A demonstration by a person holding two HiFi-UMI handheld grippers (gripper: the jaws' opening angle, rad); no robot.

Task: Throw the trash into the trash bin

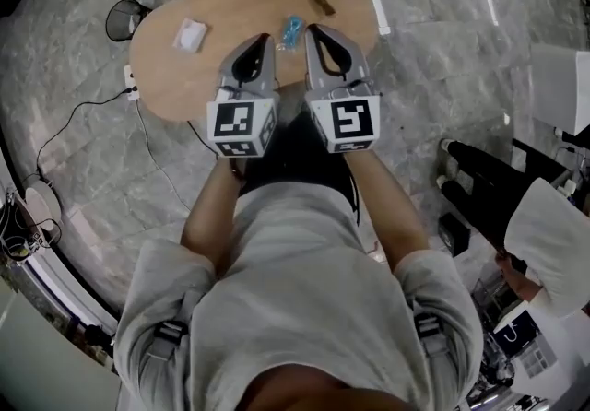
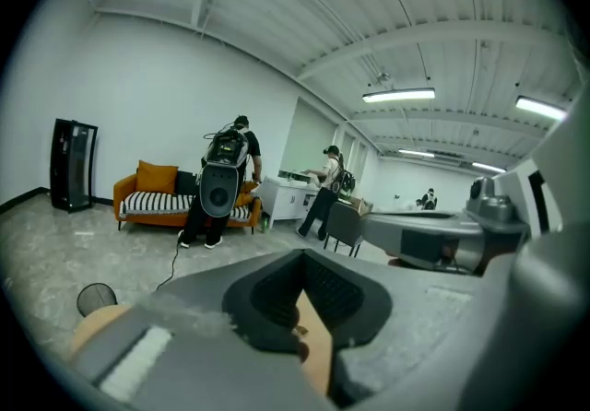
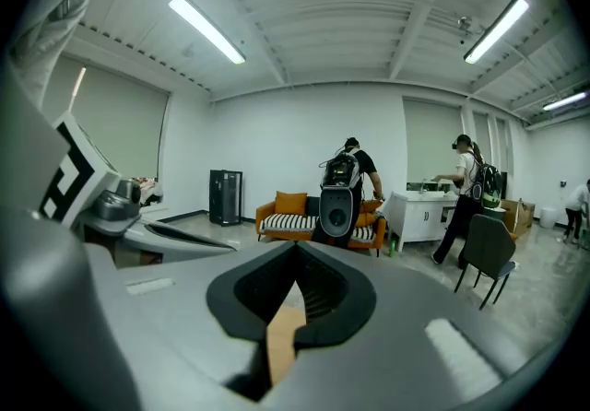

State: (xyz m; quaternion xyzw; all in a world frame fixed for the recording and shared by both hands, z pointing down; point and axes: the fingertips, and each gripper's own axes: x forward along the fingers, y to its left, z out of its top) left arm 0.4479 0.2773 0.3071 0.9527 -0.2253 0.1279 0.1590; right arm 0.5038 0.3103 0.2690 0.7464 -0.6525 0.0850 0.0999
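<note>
While left tongs (image 1: 265, 41) and right tongs (image 1: 313, 33) hover closed, empty, crumpled blue wrapper (image 1: 292, 29) lies on oval wooden worktop (image 1: 166, 77) between their tips; black mesh trash bin (image 1: 123, 19) on floor, left.

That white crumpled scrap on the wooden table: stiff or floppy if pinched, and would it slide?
The white scrap looks creased and lies flat, so it is probably thin, floppy and very light. On the smooth table it may slide under a push rather than stay. It seems unlikely to roll or break.
</note>
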